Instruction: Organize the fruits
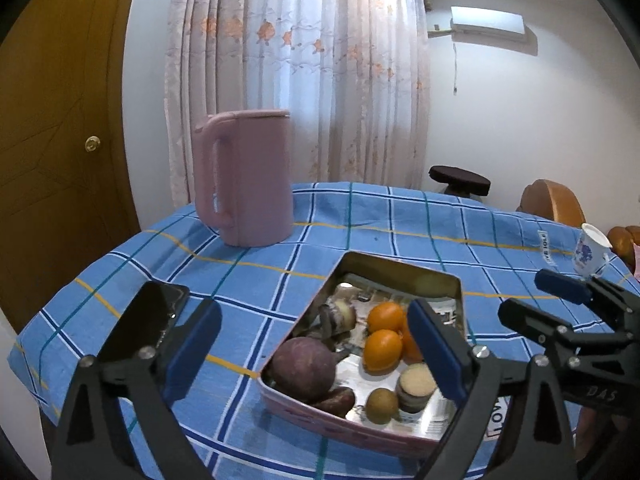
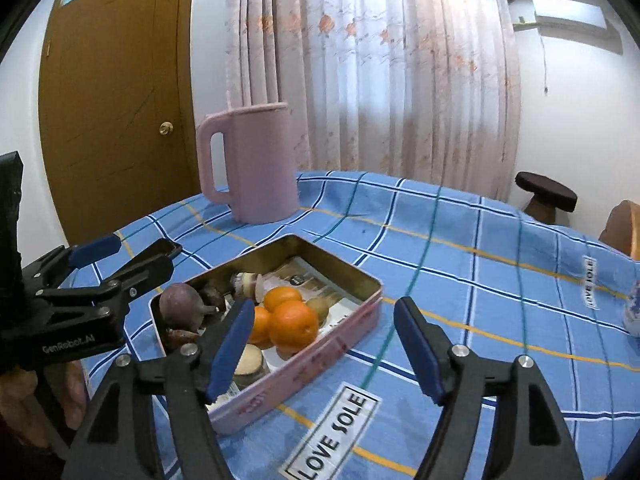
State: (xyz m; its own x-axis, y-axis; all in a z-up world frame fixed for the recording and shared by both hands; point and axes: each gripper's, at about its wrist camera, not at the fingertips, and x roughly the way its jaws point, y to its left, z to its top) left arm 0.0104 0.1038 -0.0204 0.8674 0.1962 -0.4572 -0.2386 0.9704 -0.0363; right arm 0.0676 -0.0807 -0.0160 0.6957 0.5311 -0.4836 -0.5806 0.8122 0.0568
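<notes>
A shallow metal tin [image 1: 400,268] [image 2: 344,268] with pink sides sits on the blue checked cloth. In it lie oranges [image 1: 384,344] [image 2: 294,326], a large purple fruit [image 1: 304,368] [image 2: 182,302], a small green-brown fruit [image 1: 382,406] [image 2: 318,308] and cut round pieces [image 1: 416,386]. My left gripper [image 1: 316,350] is open and empty, hovering over the tin's near left part. My right gripper [image 2: 324,352] is open and empty, just in front of the tin's right side. Each gripper shows in the other's view: the right gripper [image 1: 540,300], the left gripper [image 2: 132,250].
A tall pink jug [image 1: 248,176] [image 2: 252,164] stands behind the tin. A white flowered cup [image 1: 590,250] stands at the table's right edge. A dark stool [image 1: 460,178] [image 2: 546,194] and a wooden chair [image 1: 552,200] are beyond the table. A brown door [image 2: 116,92] is at left.
</notes>
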